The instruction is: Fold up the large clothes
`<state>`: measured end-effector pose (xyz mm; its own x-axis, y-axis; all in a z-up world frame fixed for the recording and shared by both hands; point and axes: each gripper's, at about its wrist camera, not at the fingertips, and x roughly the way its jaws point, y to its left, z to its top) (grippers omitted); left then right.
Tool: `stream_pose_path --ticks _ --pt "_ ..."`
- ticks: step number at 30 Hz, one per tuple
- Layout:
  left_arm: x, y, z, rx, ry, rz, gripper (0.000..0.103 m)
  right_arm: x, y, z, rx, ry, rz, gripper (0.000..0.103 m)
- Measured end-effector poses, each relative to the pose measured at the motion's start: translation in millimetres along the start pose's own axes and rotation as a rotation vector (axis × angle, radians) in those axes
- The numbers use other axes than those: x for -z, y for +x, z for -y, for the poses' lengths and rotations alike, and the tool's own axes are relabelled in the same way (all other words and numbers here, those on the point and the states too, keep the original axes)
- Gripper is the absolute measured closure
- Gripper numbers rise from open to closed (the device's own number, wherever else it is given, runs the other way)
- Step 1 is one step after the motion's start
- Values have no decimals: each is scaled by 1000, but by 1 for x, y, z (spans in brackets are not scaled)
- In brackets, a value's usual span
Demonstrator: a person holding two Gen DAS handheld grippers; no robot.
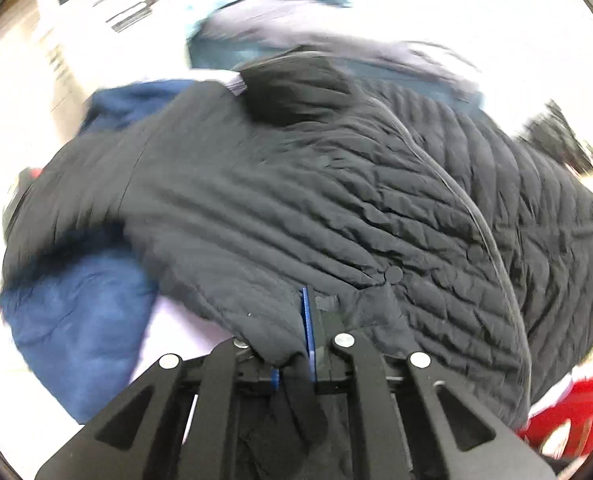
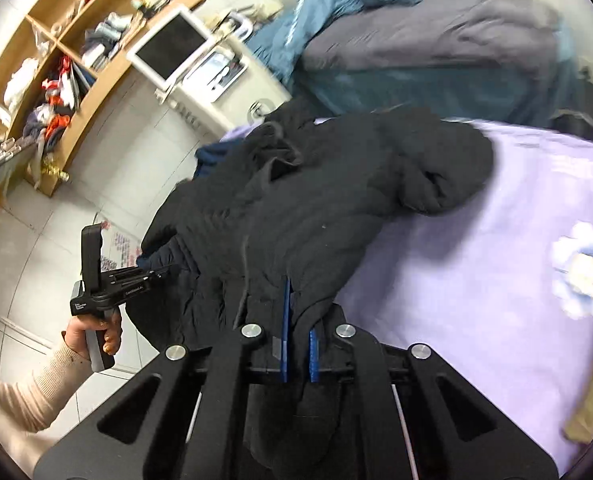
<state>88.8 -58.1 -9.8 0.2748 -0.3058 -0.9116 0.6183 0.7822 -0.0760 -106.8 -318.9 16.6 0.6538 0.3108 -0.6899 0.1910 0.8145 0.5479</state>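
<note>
Left gripper angled steeply down, jaws clamped on the hem of the black quilted jacket. Right gripper tilted down, pinching another jacket fold. Jacket hangs bunched over the lilac bedsheet.

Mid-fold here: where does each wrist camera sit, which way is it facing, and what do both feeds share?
Left wrist: on the left gripper, looking down over the black quilted jacket it pinches; only its own fingers show.
Right wrist: on the right gripper, facing across the lilac sheet toward shelves; the left hand shows.
Shared: the jacket, both grippers shut on it.
</note>
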Motion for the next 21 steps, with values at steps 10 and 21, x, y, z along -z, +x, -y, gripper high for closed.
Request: stream_pose_path --ticks 10,21 --pt "167 107 93 7 63 -432 70 181 -48 134 469 265 -292 45" --pt "79 55 31 -205 -144 -191 24 52 -38 161 722 32 -58 24"
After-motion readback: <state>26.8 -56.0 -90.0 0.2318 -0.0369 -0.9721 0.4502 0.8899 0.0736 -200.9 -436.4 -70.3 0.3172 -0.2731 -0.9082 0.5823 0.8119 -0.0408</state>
